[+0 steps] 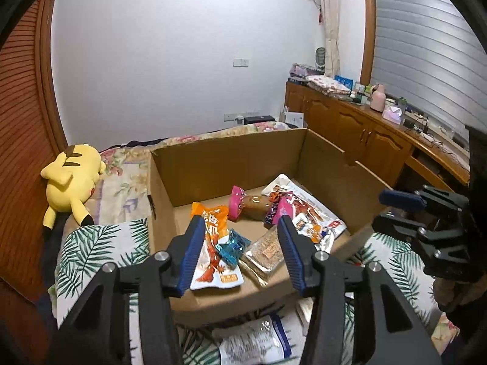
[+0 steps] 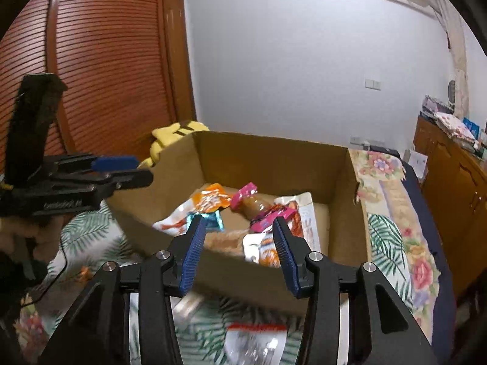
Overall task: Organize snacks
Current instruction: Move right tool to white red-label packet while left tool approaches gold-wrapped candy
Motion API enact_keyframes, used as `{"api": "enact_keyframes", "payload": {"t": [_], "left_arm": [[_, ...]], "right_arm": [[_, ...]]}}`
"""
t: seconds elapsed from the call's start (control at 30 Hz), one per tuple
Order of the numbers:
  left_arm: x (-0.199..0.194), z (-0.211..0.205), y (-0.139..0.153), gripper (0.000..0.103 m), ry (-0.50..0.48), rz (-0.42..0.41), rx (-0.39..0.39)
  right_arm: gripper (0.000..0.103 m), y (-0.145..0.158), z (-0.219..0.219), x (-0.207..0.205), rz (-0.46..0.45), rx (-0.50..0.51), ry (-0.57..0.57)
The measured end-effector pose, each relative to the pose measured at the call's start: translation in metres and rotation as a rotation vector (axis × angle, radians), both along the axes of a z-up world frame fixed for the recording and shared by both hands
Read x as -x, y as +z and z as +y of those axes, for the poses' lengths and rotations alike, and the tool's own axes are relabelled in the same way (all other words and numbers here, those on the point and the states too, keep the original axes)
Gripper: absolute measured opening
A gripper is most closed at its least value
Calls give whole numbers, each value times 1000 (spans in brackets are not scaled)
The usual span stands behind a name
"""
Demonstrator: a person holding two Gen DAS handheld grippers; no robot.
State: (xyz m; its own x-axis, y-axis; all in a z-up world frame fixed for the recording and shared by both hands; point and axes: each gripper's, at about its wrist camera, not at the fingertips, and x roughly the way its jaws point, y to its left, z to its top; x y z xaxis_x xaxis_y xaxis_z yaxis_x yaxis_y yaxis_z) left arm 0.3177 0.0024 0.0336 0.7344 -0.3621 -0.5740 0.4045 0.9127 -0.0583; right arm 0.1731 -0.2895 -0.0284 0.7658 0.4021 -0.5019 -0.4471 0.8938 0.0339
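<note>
**Several snack packets lie boxed, both tongs released above them**

Seen from the left wrist, the left gripper (image 1: pixel 240 225) is held over the near wall of the shallow brown cardboard box (image 1: pixel 225 164), its blue-padded jaws parted and nothing clasped between them. Below, on the box floor, are seen an orange-and-white printed snack pouch (image 1: pixel 213 243), a small crinkled blue foil packet (image 1: pixel 232 246), a clear-wrapped brown cracker pack (image 1: pixel 268 249), a pink-ended brown sausage-shaped snack (image 1: pixel 252 205) and a large white printed pouch (image 1: pixel 307 210). A loose heap is formed, judged to be where items were dropped rather than arranged. One white-and-blue plastic packet (image 1: pixel 255 342) is left outside, on the palm-leaf-patterned bedspread (image 1: pixel 100 243) before the box. A yellow plush toy (image 1: pixel 73 179) is laid to the left.

From the right wrist, the right gripper (image 2: pixel 236 231) is likewise found released and empty above the near wall of the box, with the left gripper seen at the left edge. A red-topped clear packet (image 2: pixel 258 340), blurred, is seen on the bedspread below, probably still to be collected.
</note>
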Motion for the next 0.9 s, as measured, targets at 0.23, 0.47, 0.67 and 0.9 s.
{"api": "enact_keyframes", "payload": {"t": [0.23,0.47,0.67,0.9], "left_arm": [[31,13,-3,52,-8,-2,10],[54,27,-27,53,-5,40,-8],[64,40,-57,53,16,99,-51],[76,48,-79,53,16,136,-90]], "right_arm": [[53,-17,-9,39,36,19,-15],[59,-61,-18,42,141,66,-57],[62,-93,-18,34,213,96,-88],[64,-110,-15,27,260,133,-98]]}}
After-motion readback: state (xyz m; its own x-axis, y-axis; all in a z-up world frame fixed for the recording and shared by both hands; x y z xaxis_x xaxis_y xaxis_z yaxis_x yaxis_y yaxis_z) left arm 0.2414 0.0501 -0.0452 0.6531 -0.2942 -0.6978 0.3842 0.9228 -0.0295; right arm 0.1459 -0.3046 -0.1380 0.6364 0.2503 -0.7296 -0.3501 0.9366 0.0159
